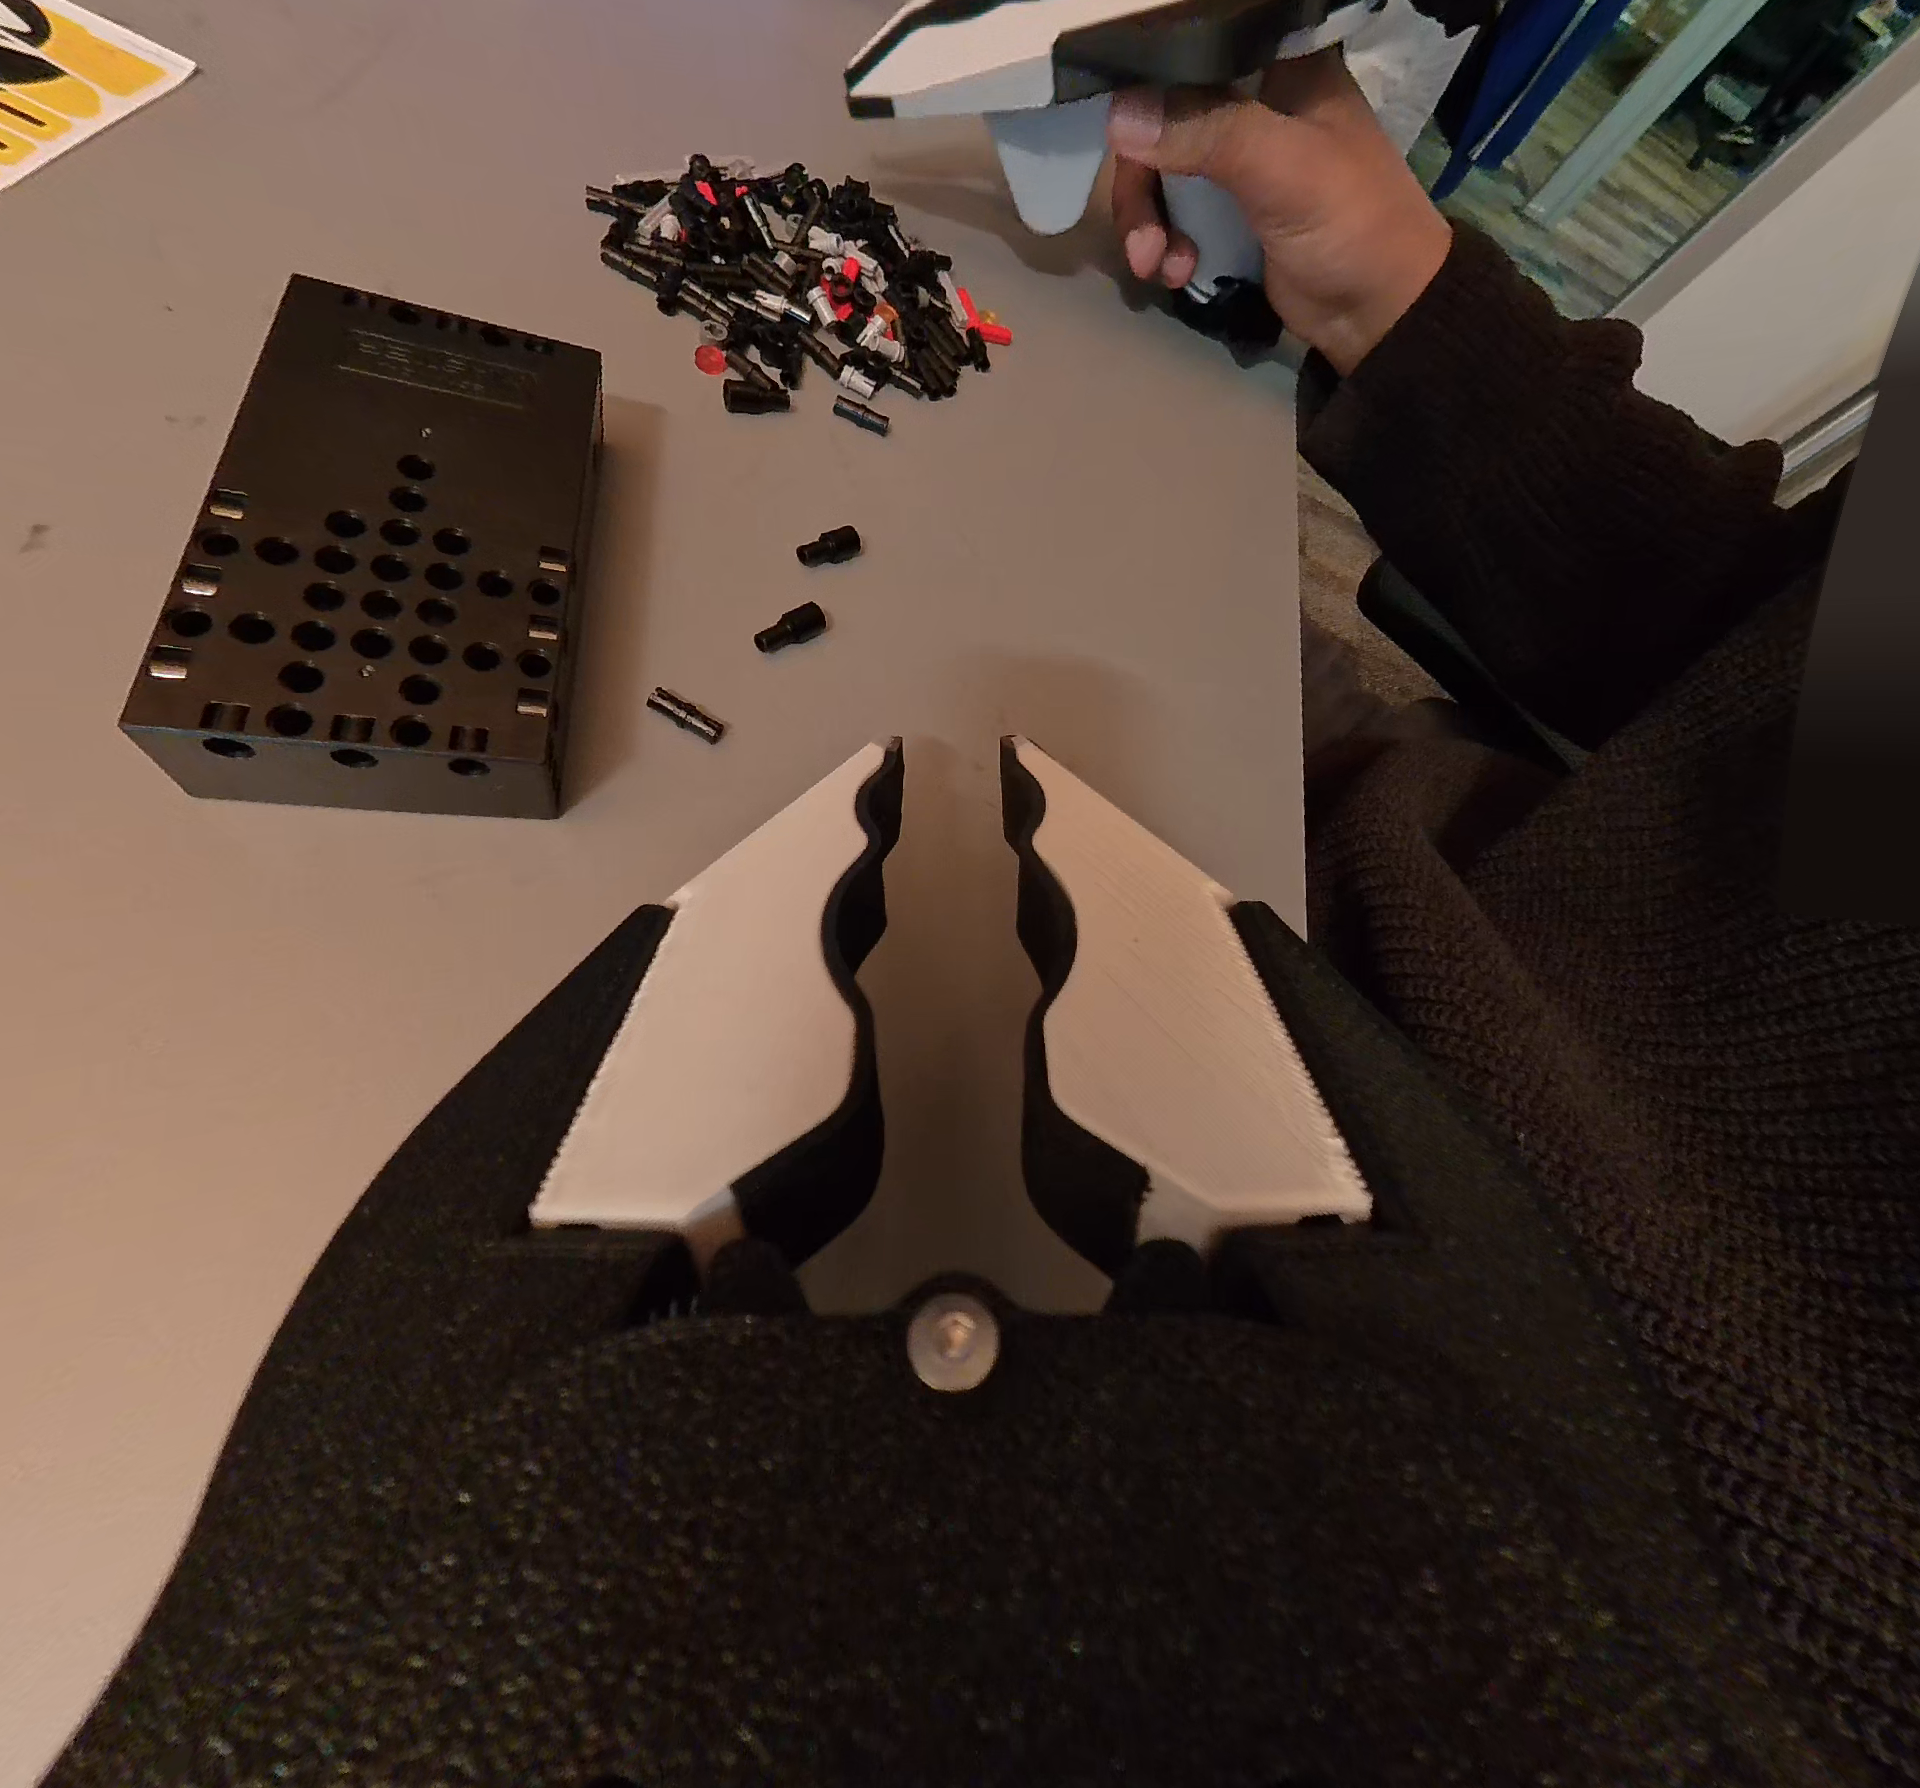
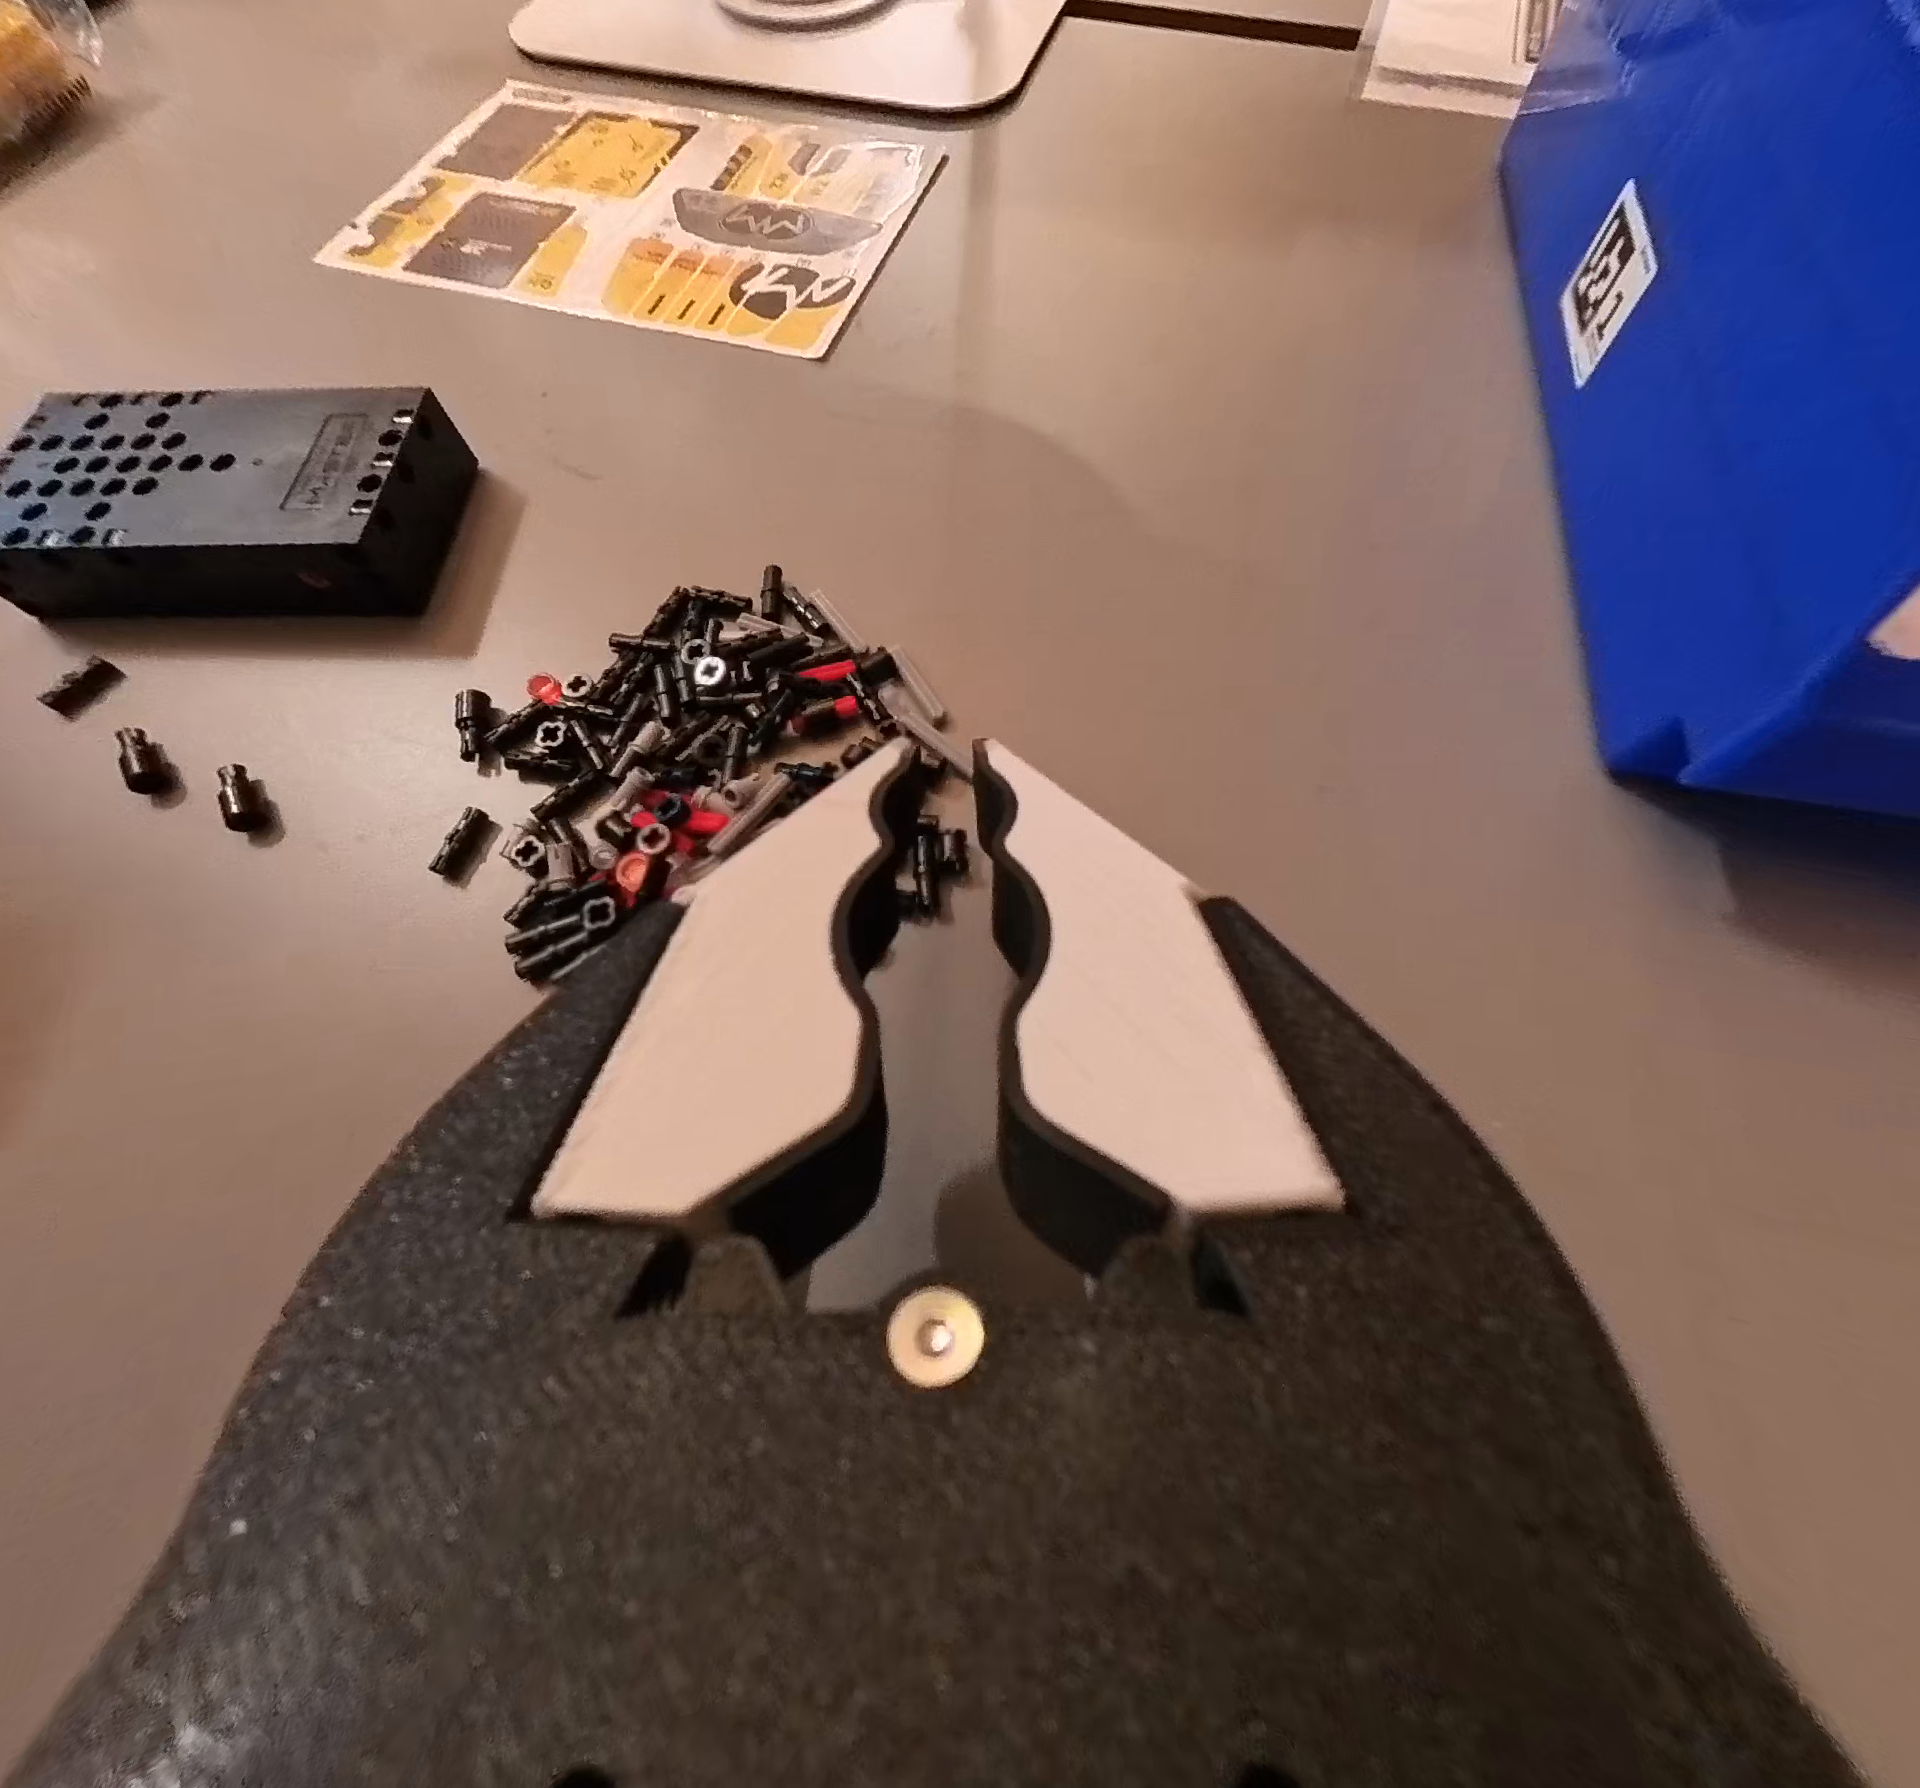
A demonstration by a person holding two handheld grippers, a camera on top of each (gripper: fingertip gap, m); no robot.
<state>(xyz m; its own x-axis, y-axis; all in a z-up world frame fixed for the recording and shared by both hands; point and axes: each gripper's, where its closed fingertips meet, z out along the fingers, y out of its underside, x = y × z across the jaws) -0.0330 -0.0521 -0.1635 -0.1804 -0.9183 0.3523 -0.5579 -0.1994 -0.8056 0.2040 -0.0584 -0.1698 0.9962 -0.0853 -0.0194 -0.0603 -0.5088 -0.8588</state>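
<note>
The left wrist camera is sitting just behind its own tool [image 1: 951,751], looking down and forward over the desk [image 1: 312,1011] from close above its near edge. The right wrist camera is riding behind the right tool [image 2: 945,756], facing low across the desk toward its far side. Both views are sharing the black block with holes [image 1: 364,554] [image 2: 229,502] and the pile of small pins [image 1: 800,284] [image 2: 717,751].

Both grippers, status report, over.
Left gripper open, empty, nearest a black pin. Right gripper open, empty, over the pile of small connector pins. Black perforated block untouched.
</note>
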